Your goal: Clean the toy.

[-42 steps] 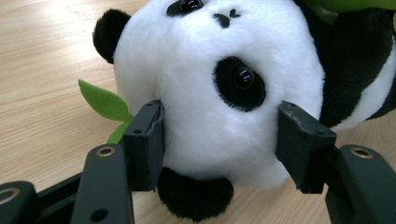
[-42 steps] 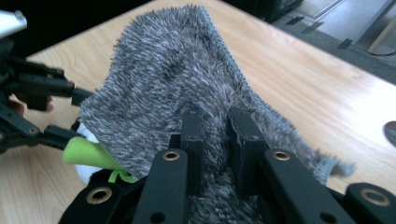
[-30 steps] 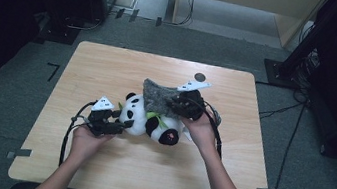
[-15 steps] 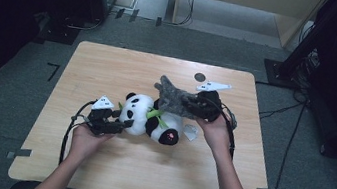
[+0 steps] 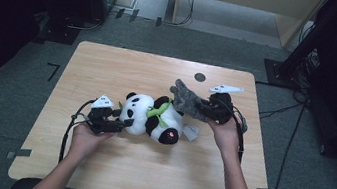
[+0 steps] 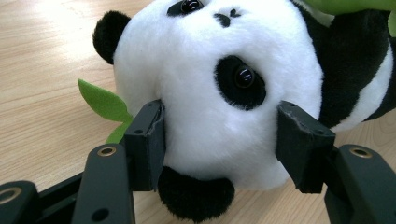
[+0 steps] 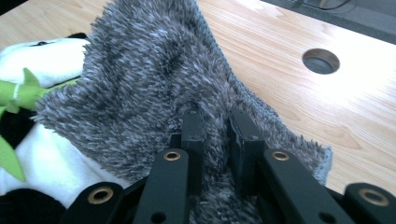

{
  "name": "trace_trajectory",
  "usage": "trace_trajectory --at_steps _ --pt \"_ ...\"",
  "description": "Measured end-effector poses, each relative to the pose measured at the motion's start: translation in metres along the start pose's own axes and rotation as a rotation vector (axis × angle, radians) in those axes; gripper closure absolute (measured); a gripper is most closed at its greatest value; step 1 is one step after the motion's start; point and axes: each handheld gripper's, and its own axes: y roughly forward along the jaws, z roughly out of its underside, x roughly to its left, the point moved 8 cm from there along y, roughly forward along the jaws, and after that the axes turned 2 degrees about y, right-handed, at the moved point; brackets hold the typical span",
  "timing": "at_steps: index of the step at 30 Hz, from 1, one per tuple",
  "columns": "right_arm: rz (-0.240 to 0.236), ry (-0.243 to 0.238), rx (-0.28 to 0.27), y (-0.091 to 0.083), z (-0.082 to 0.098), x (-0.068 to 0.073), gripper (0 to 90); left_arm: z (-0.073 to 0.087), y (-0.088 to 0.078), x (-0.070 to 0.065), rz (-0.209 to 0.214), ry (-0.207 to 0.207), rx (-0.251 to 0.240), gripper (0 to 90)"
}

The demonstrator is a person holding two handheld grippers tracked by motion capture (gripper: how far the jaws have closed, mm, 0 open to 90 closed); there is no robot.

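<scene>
- The left gripper lies low over the wooden table, held by the left hand, and it points sideways toward the person's right, to the toy.
- The left forearm comes up from the bottom edge of the high view and leans a little inward; the hand closes around the body of the gripper from behind.
- Its jaws stand about half open and they press on the two sides of the white head of the panda plush, so this gripper has hold of the head.
- In the left gripper view the face of the panda is directly in front of the jaws, one black ear hangs just below them, and a green felt leaf sticks out beside the left jaw.
- The body of the panda stretches away from the left gripper, toward the right gripper.
- The right hand holds the right gripper a bit farther up the table, pointing toward the panda; the right forearm rises from the bottom edge, nearly straight.
- The right jaws are almost closed and they pinch a fold of the grey fluffy cloth.
- The cloth spreads out in front of the right jaws and its far edge lies over the panda's body.
- A round hole in the table is beyond the right gripper.
</scene>
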Motion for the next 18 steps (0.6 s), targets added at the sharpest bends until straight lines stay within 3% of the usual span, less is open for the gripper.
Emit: trace_trajectory --at_steps 5,9,14,15,16,18 --pt "0.012 0.025 -0.022 -0.009 -0.003 -0.007 79.3 0.0 0.0 0.0 0.002 0.001 0.0 39.4" --pt "0.001 0.019 -0.06 -0.022 -0.014 -0.002 79.5 0.0 0.001 0.0 0.001 -0.002 -0.005 39.4" --pt "-0.036 -0.039 -0.1 -0.033 -0.03 0.023 79.4 0.0 0.001 0.0 -0.004 0.003 -0.009 39.4" --pt "-0.057 -0.07 -0.11 -0.035 -0.035 0.036 79.4 0.0 0.0 0.0 -0.004 0.005 -0.01 39.6" --pt "-0.057 -0.07 -0.11 -0.035 -0.035 0.036 79.4 0.0 0.0 0.0 -0.004 0.005 -0.011 39.6" --pt "-0.088 -0.11 -0.114 -0.032 -0.04 0.054 79.4 0.001 0.0 -0.001 -0.005 0.006 -0.011 39.7"
